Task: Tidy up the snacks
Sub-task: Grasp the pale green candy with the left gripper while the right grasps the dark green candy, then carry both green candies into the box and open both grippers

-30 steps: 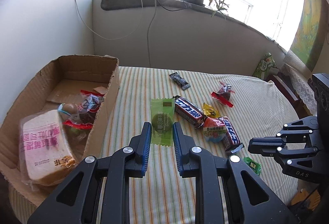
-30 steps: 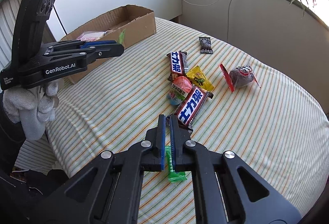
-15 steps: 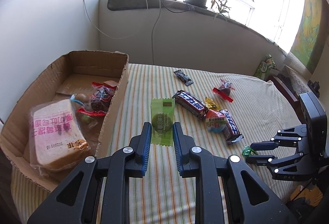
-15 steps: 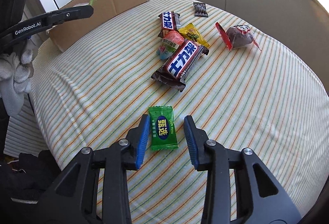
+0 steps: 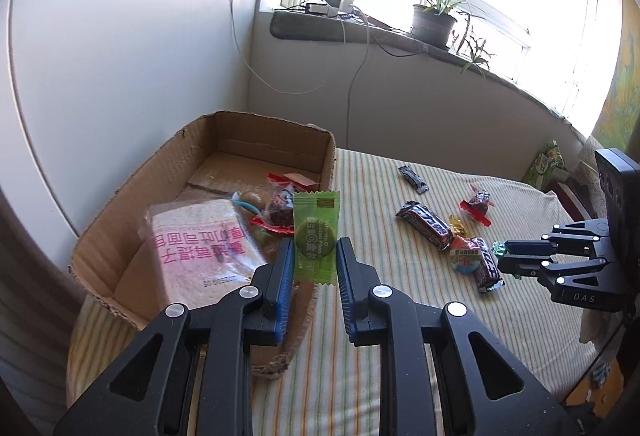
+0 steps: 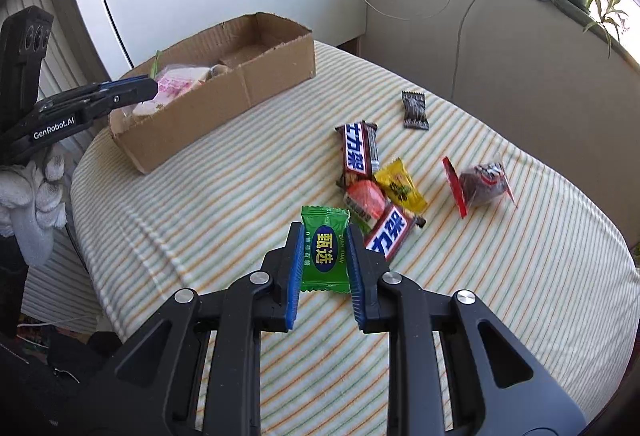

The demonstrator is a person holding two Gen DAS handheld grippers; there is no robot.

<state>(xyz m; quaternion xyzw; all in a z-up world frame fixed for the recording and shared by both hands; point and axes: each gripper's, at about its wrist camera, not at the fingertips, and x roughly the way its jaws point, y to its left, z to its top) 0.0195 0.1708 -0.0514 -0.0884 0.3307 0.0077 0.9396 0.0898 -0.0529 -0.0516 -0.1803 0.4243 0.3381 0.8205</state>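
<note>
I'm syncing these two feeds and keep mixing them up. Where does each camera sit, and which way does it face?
Left wrist: on the left claw, facing the cardboard box and window; it grips a light green packet; right claw shows at the side.
Right wrist: on the right claw, facing down across the striped table; it grips a dark green candy; left claw and gloved hand show.
Shared: box, Snickers bars, potted plant.

The left gripper [image 5: 312, 260], gripping the light green candy packet [image 5: 315, 238], is now above the near corner of the cardboard box [image 5: 276, 140] rather than over the striped cloth [image 5: 400, 316]. The right gripper [image 6: 323, 256], open around the dark green candy [image 6: 325, 249] half a second ago, now clamps it, lifted and nearer the snack pile.
</note>
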